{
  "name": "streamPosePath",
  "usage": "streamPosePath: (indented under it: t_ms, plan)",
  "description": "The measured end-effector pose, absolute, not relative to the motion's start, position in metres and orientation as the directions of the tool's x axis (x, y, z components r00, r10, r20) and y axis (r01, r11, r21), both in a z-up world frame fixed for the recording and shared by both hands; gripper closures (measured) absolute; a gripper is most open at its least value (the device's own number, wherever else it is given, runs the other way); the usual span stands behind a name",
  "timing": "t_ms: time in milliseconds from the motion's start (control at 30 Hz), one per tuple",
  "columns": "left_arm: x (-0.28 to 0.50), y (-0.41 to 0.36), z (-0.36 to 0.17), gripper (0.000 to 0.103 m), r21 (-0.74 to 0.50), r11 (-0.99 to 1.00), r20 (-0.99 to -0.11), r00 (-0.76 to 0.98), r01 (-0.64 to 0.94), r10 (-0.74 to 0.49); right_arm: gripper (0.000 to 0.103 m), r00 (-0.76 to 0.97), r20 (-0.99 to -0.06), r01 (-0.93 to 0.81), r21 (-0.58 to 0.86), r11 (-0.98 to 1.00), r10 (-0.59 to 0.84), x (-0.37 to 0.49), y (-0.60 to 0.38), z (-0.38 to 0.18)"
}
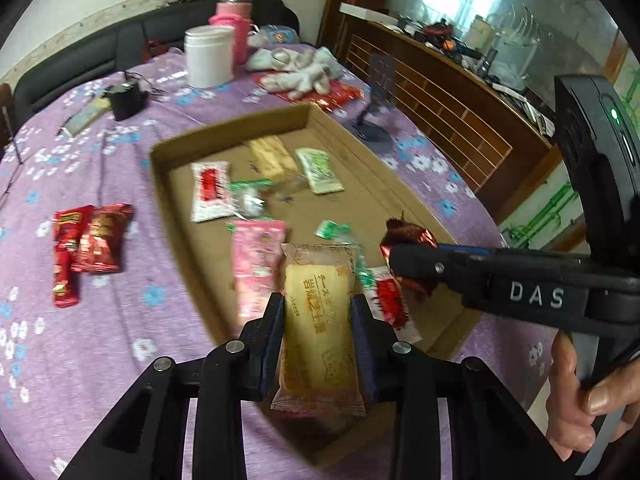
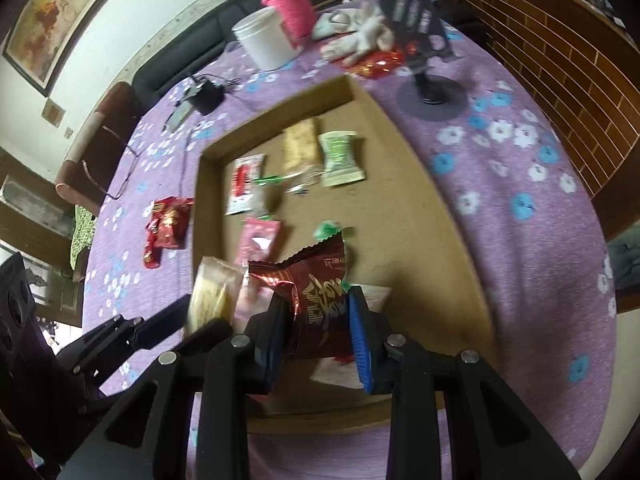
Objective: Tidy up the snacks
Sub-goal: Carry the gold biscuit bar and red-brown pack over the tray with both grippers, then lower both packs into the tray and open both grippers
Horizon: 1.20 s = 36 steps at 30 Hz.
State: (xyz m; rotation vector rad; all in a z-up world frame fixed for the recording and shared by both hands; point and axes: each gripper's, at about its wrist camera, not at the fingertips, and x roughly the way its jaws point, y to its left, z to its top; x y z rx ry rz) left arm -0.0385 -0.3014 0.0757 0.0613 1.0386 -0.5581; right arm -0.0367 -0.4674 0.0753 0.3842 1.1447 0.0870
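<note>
Carrying: two snacks at once over the near end of the cardboard tray (image 1: 160, 184), one per tool.
Yellow cheese-cake packet (image 1: 320, 320): pinched across its width by the left gripper (image 1: 319, 312), jaws narrow, wrapper hanging out on both ends, above the tray's near-left part.
Dark red foil packet (image 2: 316, 300): clamped in the right gripper (image 2: 318, 312), jaws narrow, crinkled top sticking up past the pads, just right of the yellow one.
Already in tray: red-white sachet (image 1: 210, 190), pale cracker pack (image 1: 272, 158), green-white sachet (image 1: 320, 170) at the far end; pink packet (image 1: 256, 260) and small green candies nearer.
Not yet sorted: red snack packs (image 1: 90, 240) on the purple floral cloth (image 1: 120, 320), left of the tray.
Risk 1: grippers close together; judged likely to knock tips or wrappers if both drop at once.
Risk 2: slick film held on the edges only; packet could slip or twist out, landing on the pink packet and messing the rows.
Risk 3: release too near the front wall, packet tips out onto cloth.
Pose, left: pointing steeply down and forward, view blurred.
Pose, right: same steep downward tilt; a hand (image 1: 580, 400) wraps its handle at far right.
</note>
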Motion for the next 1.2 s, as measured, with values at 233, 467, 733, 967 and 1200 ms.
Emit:
streamPosePath:
  t_ms: [233, 467, 733, 967, 1200]
  plan:
    - [-0.044, -0.325, 0.058, 0.069, -0.205, 0.844, -0.849, 0.339, 0.495, -0.404, 0.074, 0.377, -0.896, 0.157, 0.313, 0.937, 0.236, -0.034, -0.485, 0.060]
    - [-0.043, -0.329, 0.052, 0.069, -0.207, 0.847, -0.857, 0.326, 0.489, -0.398, 0.074, 0.342, -0.908, 0.159, 0.311, 0.937, 0.243, -0.030, -0.489, 0.050]
    - [-0.044, -0.330, 0.051, 0.069, -0.212, 0.839, -0.861, 0.310, 0.502, -0.403, 0.073, 0.326, -0.916, 0.161, 0.299, 0.941, 0.235, -0.026, -0.487, 0.047]
    - [-0.044, -0.331, 0.052, 0.068, -0.212, 0.835, -0.863, 0.302, 0.508, -0.404, 0.072, 0.339, -0.915, 0.164, 0.285, 0.945, 0.217, -0.029, -0.486, 0.051]
    - [-0.042, -0.328, 0.056, 0.060, -0.219, 0.835, -0.857, 0.309, 0.505, -0.411, 0.070, 0.356, -0.911, 0.174, 0.283, 0.943, 0.207, -0.033, -0.487, 0.057]
